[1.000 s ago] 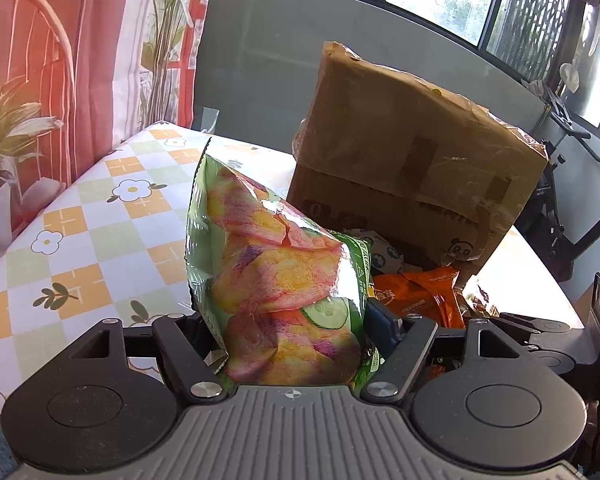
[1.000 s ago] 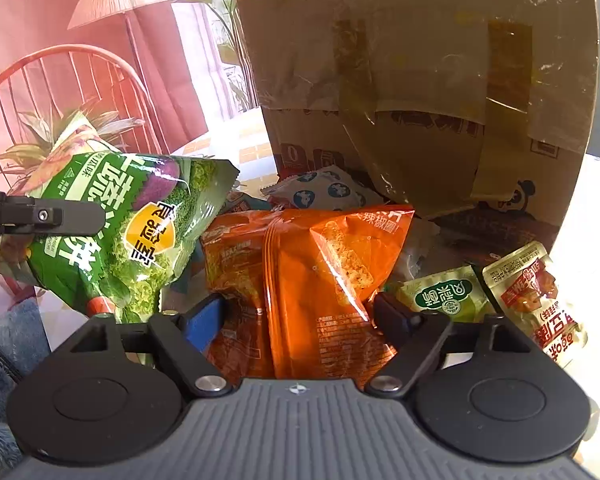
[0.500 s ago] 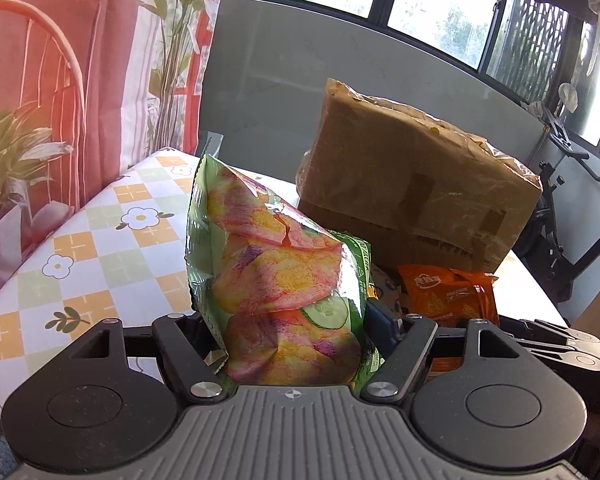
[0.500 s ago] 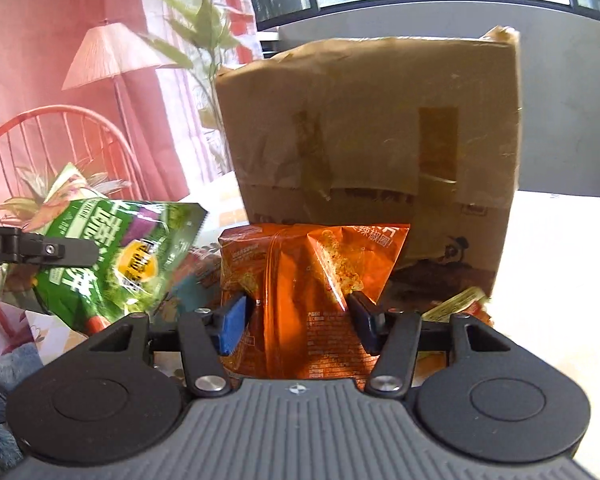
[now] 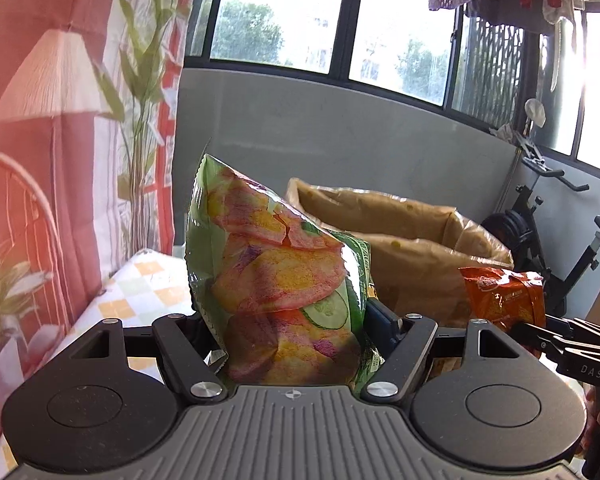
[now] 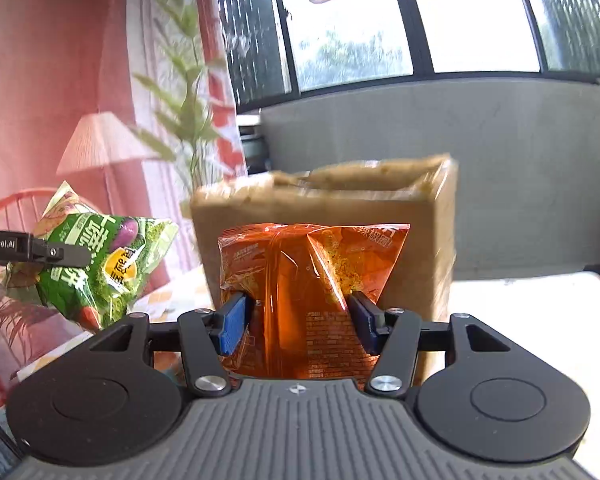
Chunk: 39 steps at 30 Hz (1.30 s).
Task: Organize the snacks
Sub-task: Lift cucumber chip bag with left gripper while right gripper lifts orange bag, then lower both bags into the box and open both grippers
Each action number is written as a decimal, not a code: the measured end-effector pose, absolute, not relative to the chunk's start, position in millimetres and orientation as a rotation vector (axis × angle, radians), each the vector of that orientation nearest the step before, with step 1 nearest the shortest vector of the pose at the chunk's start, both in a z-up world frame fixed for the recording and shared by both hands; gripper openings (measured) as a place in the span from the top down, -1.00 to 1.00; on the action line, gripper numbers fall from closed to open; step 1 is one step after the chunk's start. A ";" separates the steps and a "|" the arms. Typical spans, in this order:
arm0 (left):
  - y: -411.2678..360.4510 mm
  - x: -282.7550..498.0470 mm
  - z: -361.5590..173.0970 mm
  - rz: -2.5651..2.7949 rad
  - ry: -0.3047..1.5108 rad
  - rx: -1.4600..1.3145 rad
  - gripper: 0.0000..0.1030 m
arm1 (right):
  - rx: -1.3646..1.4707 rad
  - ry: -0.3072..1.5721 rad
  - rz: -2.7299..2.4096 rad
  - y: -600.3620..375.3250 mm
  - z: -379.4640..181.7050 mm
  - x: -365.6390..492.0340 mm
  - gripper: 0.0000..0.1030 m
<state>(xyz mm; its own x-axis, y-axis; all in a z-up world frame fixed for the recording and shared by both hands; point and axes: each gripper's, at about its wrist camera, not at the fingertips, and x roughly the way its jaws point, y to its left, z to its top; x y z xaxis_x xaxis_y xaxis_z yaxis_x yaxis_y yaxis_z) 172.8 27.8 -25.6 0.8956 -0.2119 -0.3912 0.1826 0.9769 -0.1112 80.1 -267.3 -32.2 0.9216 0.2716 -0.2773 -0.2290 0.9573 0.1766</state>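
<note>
My left gripper (image 5: pixel 290 320) is shut on a green vegetable-chip bag (image 5: pixel 276 280) and holds it upright in the air; the bag also shows at the left of the right wrist view (image 6: pixel 108 264). My right gripper (image 6: pixel 296 320) is shut on an orange snack bag (image 6: pixel 312 280), also seen at the right of the left wrist view (image 5: pixel 504 296). Behind both bags stands an open brown cardboard box (image 6: pixel 328 196), its top opening visible in the left wrist view (image 5: pixel 384 216). Both bags are about level with the box's rim.
The table with a checked floral cloth (image 5: pixel 140 288) lies below on the left. A red curtain and plant (image 5: pixel 140 100) stand behind it. An exercise bike (image 5: pixel 540 220) is at the far right, near a grey wall and windows.
Both grippers have risen with their bags from table level to the box's rim. The loose snacks on the table have dropped out of view.
</note>
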 end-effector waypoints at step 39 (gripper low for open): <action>-102.1 381.6 14.9 -0.220 0.469 0.298 -0.73 | 0.109 0.306 0.152 -275.1 10.7 273.9 -0.38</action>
